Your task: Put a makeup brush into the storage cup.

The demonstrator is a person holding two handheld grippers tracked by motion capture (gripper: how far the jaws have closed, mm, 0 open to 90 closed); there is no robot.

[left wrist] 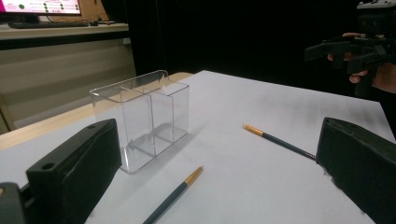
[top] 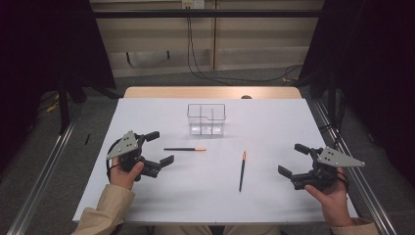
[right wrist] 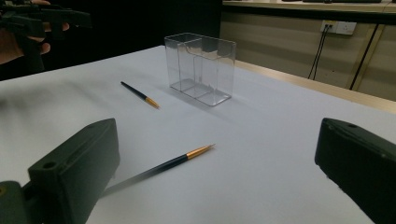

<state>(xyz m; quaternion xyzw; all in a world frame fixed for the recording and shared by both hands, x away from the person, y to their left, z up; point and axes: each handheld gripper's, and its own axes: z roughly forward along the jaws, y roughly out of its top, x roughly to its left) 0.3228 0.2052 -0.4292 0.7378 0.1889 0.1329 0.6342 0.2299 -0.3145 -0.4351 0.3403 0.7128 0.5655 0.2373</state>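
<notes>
High view, table (top: 147, 196): white-covered top, seen from above, with all listed items set on or held over it.
Clear container (top: 206, 119): transparent, divided into compartments, stood upright at the far middle of the table; nothing is seen inside it.
Left gripper (top: 163, 147): held in the left hand (top: 125, 174) at the table's left side; jaws spread wide, nothing between them; pointed toward the left pencil.
Right gripper (top: 292, 159): held in the right hand (top: 333, 196) at the right side; jaws spread wide, nothing gripped.
Left pencil (top: 185, 149): dark shaft, orange end; laid flat crosswise, just beside the left gripper's jaws, in front of the container.
Right pencil (top: 242, 171): dark shaft, orange end turned toward the container; laid flat between the two grippers, apart from both.
</notes>
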